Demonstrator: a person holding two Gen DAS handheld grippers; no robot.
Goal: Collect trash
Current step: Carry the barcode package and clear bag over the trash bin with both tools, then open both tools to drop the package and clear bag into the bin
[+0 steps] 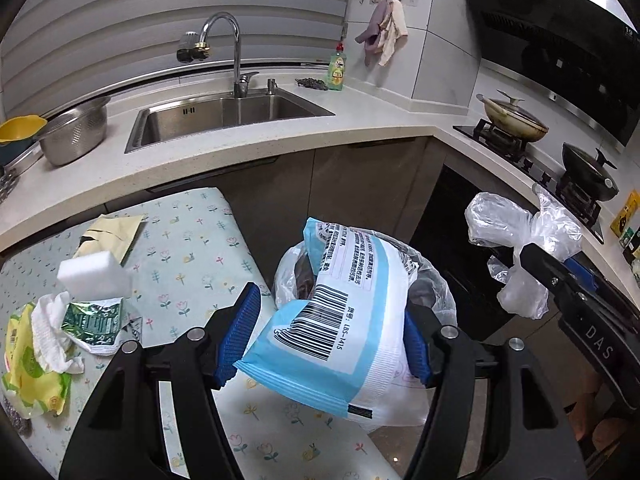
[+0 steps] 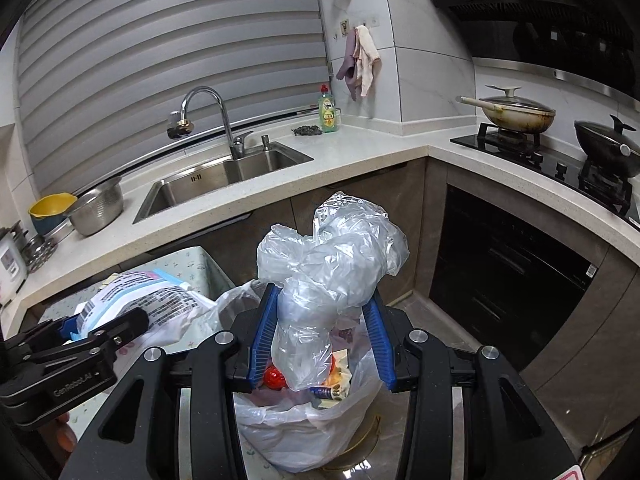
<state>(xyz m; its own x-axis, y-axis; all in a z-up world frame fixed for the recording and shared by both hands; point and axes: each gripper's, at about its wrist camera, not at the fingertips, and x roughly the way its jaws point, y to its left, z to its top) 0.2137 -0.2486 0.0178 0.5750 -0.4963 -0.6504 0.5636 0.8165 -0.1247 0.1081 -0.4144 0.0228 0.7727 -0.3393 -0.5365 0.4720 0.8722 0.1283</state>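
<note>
My left gripper (image 1: pixel 328 308) is shut on a blue-and-white wrapper (image 1: pixel 340 320) with a barcode, holding it over the clear-lined trash bin (image 1: pixel 438 280) beside the table. My right gripper (image 2: pixel 322 298) is shut on a crumpled clear plastic bag (image 2: pixel 336 248) directly above the same bin's liner (image 2: pixel 296 436), which holds red and yellow scraps. Each gripper shows in the other's view: the right one (image 1: pixel 532 256) with its plastic (image 1: pixel 504 220), the left one (image 2: pixel 120 324) with the wrapper (image 2: pixel 160 300). On the floral table (image 1: pixel 192 240) lie a white sponge block (image 1: pixel 94 276), a green packet (image 1: pixel 94 318), a tissue (image 1: pixel 52 332) and a yellow wrapper (image 1: pixel 28 376).
A beige torn envelope (image 1: pixel 112 232) lies at the table's far side. Behind runs a white counter (image 1: pixel 360 124) with a steel sink (image 1: pixel 224 116), a steel bowl (image 1: pixel 76 132) and a soap bottle (image 1: pixel 337 70). Pans sit on the stove (image 2: pixel 520 136) at right, above a dark oven (image 2: pixel 508 264).
</note>
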